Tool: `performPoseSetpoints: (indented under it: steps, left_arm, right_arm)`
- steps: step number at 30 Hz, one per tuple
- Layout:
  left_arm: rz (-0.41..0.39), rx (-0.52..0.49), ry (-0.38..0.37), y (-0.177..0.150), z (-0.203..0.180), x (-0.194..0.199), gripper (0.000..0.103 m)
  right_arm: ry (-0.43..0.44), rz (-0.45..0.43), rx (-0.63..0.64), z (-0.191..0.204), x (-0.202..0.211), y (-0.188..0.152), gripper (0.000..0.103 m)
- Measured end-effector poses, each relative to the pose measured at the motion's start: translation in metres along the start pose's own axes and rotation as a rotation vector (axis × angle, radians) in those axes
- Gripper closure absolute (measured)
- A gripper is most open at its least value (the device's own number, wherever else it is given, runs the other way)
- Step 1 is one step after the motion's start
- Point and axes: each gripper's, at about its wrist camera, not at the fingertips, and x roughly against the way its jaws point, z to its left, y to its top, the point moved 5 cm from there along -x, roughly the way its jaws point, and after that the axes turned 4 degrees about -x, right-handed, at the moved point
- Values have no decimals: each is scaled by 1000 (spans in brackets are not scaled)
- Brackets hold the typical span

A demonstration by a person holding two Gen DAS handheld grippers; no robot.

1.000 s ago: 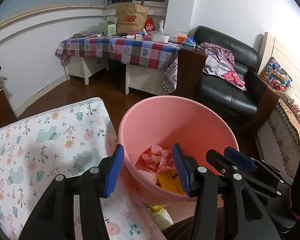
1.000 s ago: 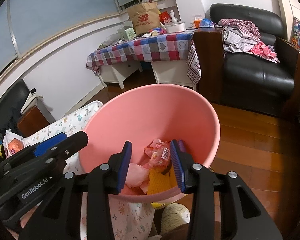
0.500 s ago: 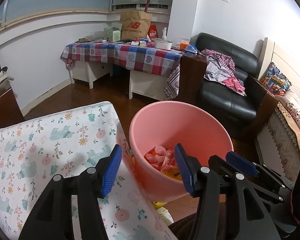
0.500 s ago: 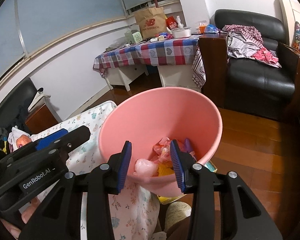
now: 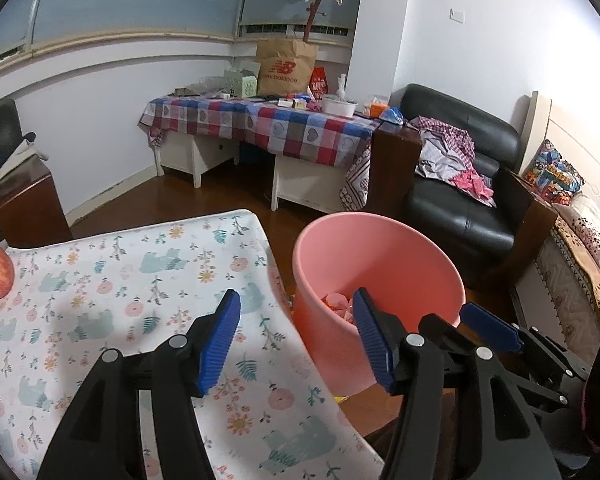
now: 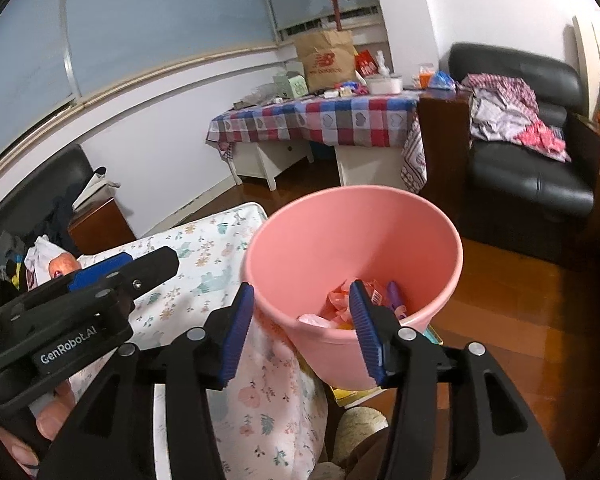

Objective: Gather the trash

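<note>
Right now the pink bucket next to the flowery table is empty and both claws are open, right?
Not quite. The bucket is not empty: the right wrist view shows crumpled wrappers at its bottom. The rest holds: it stands beside the flowery table, and the left claw and right claw are both open, holding nothing.

Pink plastic bin (image 6: 352, 240): round, tapering toward the base, open-topped, upright on the wood floor, its side just beside the hanging edge of the floral cloth (image 6: 204, 264) at its 9 o'clock. In the left wrist view the bin (image 5: 380, 264) sits right of centre.

Trash (image 6: 340, 304): crumpled pink and orange wrappers heaped at the bottom of the bin, filling only its lowest part. A purple piece (image 6: 394, 294) lies at the heap's 3 o'clock edge. Partly hidden in both views.
</note>
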Motion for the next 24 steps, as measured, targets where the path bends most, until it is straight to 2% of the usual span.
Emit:
performPoseSetpoints:
  steps: [14, 24]
  left_arm:
    - [-25, 48, 50, -14, 27, 43, 44]
    - [-44, 63, 71, -22, 39, 59, 44]
  right_arm:
    - [35, -23, 55, 37, 19, -8, 53]
    - [43, -38, 83, 56, 26, -15, 53]
